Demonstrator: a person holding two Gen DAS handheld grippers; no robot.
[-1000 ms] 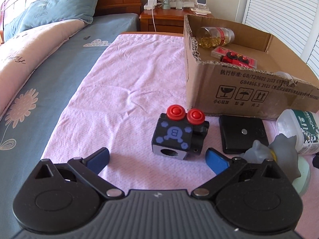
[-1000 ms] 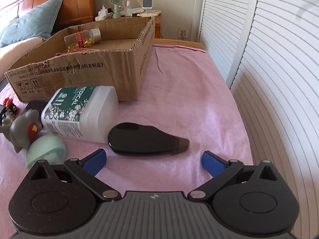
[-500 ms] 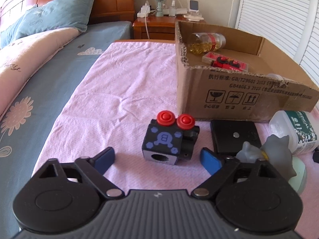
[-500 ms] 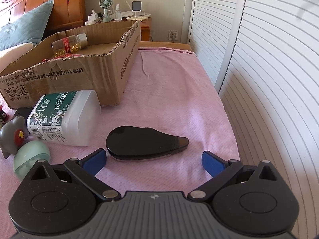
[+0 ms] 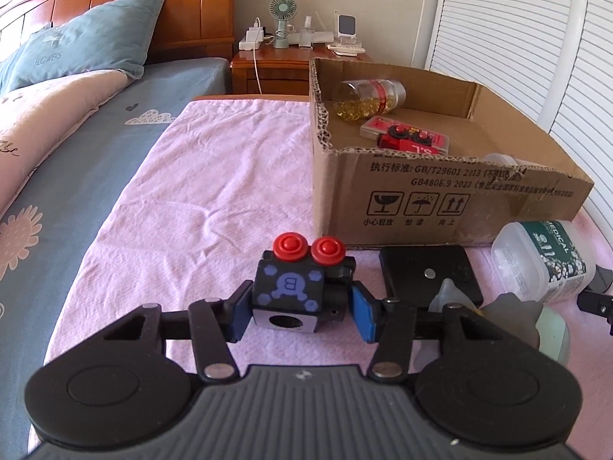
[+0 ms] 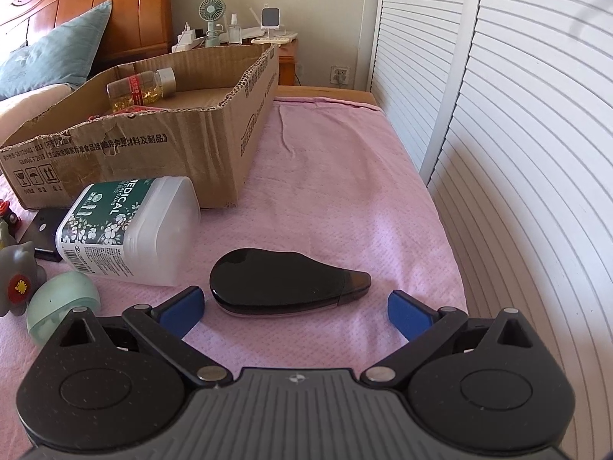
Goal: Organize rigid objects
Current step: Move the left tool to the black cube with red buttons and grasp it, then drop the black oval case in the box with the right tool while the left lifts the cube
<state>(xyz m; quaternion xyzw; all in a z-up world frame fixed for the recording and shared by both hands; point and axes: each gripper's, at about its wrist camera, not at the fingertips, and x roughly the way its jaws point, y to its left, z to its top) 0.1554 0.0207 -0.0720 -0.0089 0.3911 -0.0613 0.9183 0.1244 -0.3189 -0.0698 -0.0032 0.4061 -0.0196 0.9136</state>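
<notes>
A black toy block [image 5: 291, 287] with two red buttons and a blue "B" sits on the pink cloth [image 5: 214, 191] in the left wrist view. My left gripper [image 5: 302, 314] has its jaws closing on the block, and both blue pads [image 5: 362, 316] press against its sides. In the right wrist view a black teardrop-shaped device [image 6: 283, 280] lies on the cloth. My right gripper [image 6: 295, 308] is open just in front of it, a pad on each side, neither touching. The open cardboard box [image 5: 421, 191] stands behind, with a pill bottle [image 5: 367, 99] and a red card pack [image 5: 406, 138] inside.
A flat black square plate [image 5: 429, 276], a white medical bottle [image 6: 126, 230] on its side, a grey toy figure [image 6: 19, 280] and a mint-green round piece [image 6: 61, 306] lie between the two grippers. White louvred doors [image 6: 517, 153] run along the right. The bed lies to the left.
My left gripper's jaws went from wide open to closed against the sides of the toy block. The right gripper stayed open and barely moved.
</notes>
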